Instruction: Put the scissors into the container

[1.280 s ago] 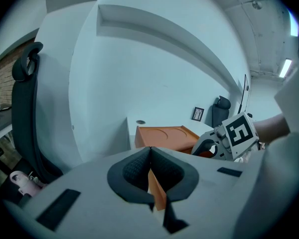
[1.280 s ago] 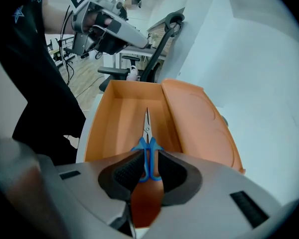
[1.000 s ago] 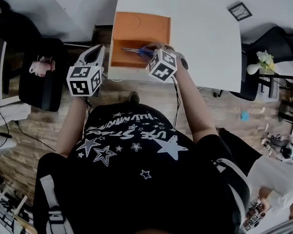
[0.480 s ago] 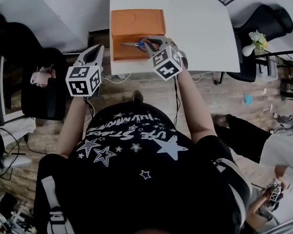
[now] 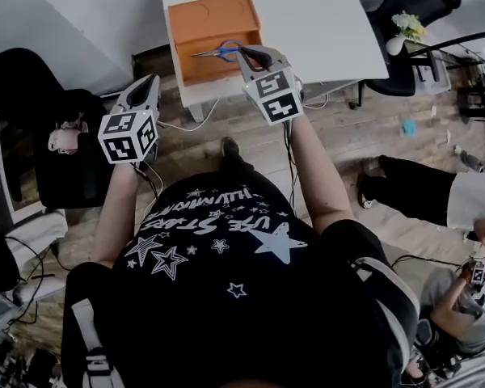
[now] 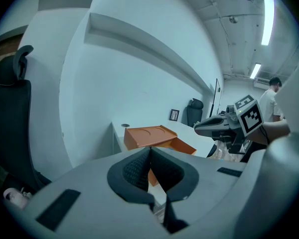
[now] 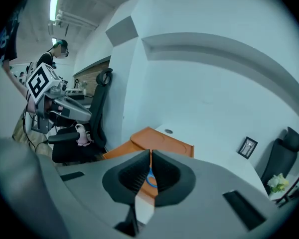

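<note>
The right gripper point(image 5: 242, 52) stays with its fingers clamped on the scissors point(image 5: 214, 52), held over the container point(image 5: 218, 14) on the table point(image 5: 307, 14) (little moved, so release is still pending). The left gripper point(image 5: 149, 82) hangs near-left, fingers together, empty.

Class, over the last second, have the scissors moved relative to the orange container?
No. The scissors stay across the near half of the container, blades left, in the right gripper; only the camera shifted.
</note>
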`<state>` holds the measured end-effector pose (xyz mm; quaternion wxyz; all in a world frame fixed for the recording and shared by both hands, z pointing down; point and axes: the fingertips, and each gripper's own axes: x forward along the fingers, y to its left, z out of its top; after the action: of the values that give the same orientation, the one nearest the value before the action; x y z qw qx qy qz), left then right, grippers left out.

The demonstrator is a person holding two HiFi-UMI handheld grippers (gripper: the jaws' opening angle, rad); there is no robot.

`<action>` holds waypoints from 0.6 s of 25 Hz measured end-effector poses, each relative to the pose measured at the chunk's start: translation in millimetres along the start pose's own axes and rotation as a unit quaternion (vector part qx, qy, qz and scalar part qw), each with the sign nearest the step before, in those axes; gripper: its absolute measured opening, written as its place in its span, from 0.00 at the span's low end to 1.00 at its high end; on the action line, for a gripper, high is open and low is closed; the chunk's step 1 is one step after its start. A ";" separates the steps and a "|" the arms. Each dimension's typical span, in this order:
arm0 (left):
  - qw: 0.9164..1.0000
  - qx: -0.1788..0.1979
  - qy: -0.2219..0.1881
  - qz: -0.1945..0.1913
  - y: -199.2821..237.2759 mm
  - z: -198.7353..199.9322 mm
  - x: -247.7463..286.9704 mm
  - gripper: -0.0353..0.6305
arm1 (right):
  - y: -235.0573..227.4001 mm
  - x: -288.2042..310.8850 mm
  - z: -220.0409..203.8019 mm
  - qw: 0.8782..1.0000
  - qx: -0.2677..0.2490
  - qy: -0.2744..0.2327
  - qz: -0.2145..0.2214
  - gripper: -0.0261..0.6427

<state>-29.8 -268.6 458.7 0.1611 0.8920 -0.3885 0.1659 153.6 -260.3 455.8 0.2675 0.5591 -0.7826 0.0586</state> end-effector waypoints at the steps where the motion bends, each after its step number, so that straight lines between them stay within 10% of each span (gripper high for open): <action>1: 1.000 0.000 -0.001 -0.002 -1.4 -1.3 -5.7 0.08 | 4.5 -7.0 -2.1 1.000 0.007 0.001 -0.003 0.11; 15: 0.998 0.026 -0.005 -0.055 -37.3 -22.4 -52.6 0.08 | 42.8 -84.8 -22.3 0.996 0.069 -0.017 -0.057 0.11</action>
<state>-39.6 -201.5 450.7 0.1447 0.9168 -0.3348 0.1626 142.4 -164.3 442.6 0.2174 0.6205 -0.7483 0.0878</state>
